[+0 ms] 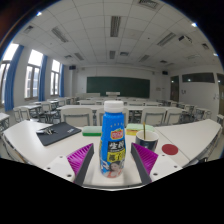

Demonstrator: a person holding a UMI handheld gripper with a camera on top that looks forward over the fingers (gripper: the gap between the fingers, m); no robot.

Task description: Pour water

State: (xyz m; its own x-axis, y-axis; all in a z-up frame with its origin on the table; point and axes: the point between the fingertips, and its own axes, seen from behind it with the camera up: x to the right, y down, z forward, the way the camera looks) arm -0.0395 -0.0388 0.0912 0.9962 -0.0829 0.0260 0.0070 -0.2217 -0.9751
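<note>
A plastic bottle (112,140) with a white cap and a blue and white label stands upright on the white table (40,150). It is between my gripper's (112,166) two fingers. The purple pads (81,158) flank it with a gap on each side, so the gripper is open around it. A dark cup (148,135) stands on the table just beyond the right finger. I cannot see what is in the cup.
A small red round thing (170,149) lies to the right of the cup. A flat green item (92,131) lies behind the bottle. Black items (50,130) lie at the far left of the table. Classroom desks, chairs and a blackboard (118,87) are beyond.
</note>
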